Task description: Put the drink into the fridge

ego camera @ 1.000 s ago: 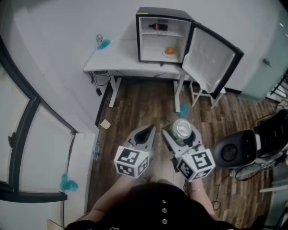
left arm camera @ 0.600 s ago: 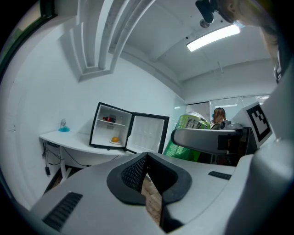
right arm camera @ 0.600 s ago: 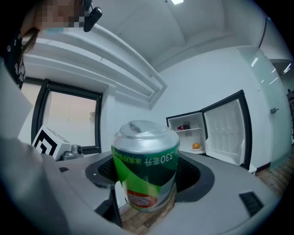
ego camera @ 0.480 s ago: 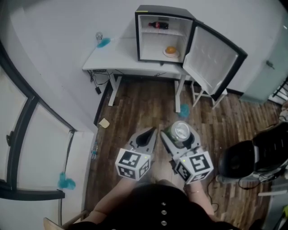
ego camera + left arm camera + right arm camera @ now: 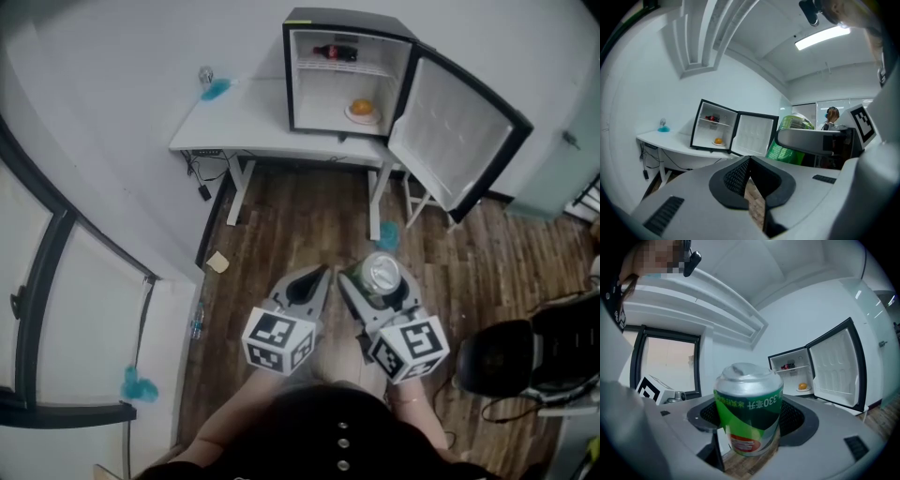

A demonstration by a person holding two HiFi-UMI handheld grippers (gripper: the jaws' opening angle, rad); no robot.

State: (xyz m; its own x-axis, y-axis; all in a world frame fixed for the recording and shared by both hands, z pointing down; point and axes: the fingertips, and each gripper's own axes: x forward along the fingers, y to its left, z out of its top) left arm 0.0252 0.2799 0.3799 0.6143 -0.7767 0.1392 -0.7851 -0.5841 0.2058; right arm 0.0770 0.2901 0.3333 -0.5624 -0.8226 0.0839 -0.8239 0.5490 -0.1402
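In front of the small black fridge (image 5: 289, 75) with the white inside, well back from it over the brown wood-plank floor (image 5: 300, 225), we hold both grippers side by side, pointing toward it. The right gripper (image 5: 377, 285) has its jaws spread wide and clamped on a green-and-silver drink can (image 5: 380, 270). In the right gripper view the can (image 5: 747, 408) stands upright between the black pads (image 5: 794, 416), silver top up, filling the gap. The left gripper (image 5: 307, 279), just beside the right one on the side away from the fridge door, has its jaws pressed together with nothing between them. In the left gripper view its tips meet in a point.

The fridge stands on a white counter (image 5: 234, 122) against the wall, and its door (image 5: 459, 131) is swung wide open. A dark bottle with a red label (image 5: 336, 53) lies on the fridge's upper shelf, and a round orange thing on a pale plate (image 5: 362, 109) sits on its bottom. A small blue object (image 5: 216, 90) rests on the counter, apart from the fridge on its closed side. Under the open door stands a white stool (image 5: 427, 202), and nearer us on that side is a black chair (image 5: 520, 352).
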